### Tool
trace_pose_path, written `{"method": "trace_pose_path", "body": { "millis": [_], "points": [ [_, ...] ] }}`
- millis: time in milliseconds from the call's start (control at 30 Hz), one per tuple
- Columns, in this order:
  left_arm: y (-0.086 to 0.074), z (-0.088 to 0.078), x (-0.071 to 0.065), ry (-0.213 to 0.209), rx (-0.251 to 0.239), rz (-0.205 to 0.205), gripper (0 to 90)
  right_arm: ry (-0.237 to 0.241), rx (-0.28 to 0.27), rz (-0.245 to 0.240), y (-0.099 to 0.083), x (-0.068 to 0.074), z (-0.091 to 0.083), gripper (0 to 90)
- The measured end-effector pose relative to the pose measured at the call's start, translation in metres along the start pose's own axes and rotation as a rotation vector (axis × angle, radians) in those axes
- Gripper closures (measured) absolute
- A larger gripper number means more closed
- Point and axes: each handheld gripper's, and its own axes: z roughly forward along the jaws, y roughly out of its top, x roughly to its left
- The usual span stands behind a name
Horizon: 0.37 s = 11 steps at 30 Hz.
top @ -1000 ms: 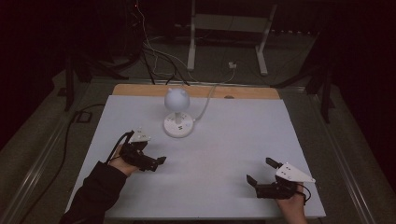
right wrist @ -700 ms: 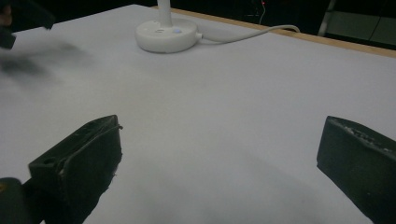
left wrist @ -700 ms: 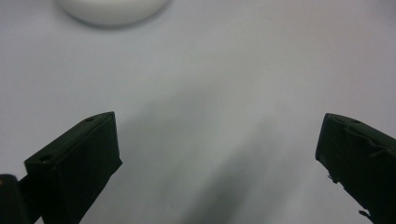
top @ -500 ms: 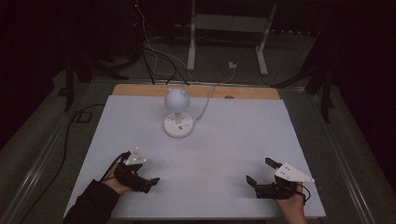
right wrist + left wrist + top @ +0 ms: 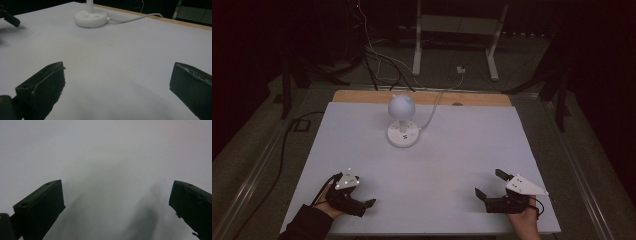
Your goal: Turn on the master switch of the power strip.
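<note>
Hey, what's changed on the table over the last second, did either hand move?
The left tongs drew back from near the lamp toward the person's edge of the table, staying open and empty. Nothing was picked up or released. The right tongs kept their place near the front right, open, and the lamp with its cord stayed put.

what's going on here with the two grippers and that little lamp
A person holds a two-jaw gripper in each hand near the front edge of a white table. The left gripper and right gripper both have their jaws wide apart with nothing between them. A small white desk lamp with a round base stands toward the far side, its white cable trailing off the back edge. Neither gripper touches it.
</note>
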Motion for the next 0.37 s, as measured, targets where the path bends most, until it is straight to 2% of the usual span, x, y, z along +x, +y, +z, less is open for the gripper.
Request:
{"method": "trace_pose_path", "body": {
  "millis": [133,367],
  "points": [
    [-0.0020,-0.0007,0.0042,0.007,-0.008,-0.018,0.3,0.004,-0.001,-0.002,0.0002,0.0003,0.0000,0.0],
    [-0.0008,-0.0011,0.0026,-0.004,-0.013,-0.002,0.3,0.005,0.000,-0.001,0.0003,0.0003,0.0006,0.0]
  ]
}}
